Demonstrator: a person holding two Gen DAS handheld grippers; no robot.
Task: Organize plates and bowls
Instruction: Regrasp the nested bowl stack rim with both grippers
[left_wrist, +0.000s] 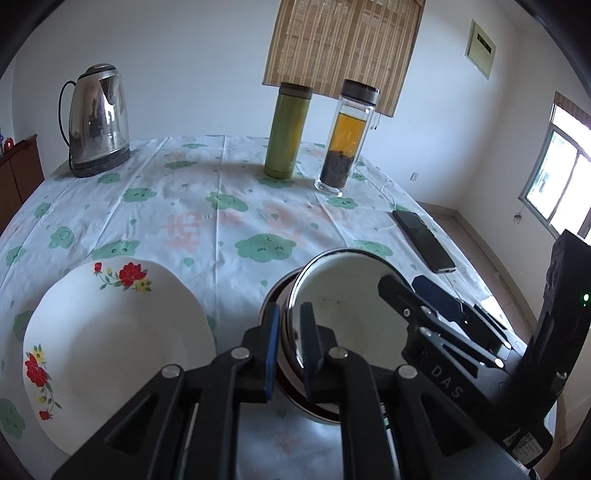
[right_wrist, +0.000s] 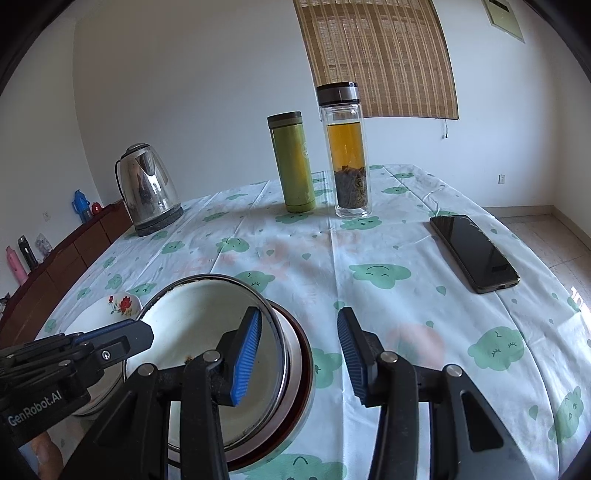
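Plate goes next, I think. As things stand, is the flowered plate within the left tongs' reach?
Probably not yet: the left tongs are shut on the tilted bowl's rim. The flowered plate lies right beside them with nothing between, so once the bowl is released, likely yes.

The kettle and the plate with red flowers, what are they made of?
The kettle looks like polished steel: it mirrors the room. Its dark base could be plastic. The flowered plate looks like glazed ceramic, smooth and white with printed red flowers, though hard plastic cannot be ruled out.
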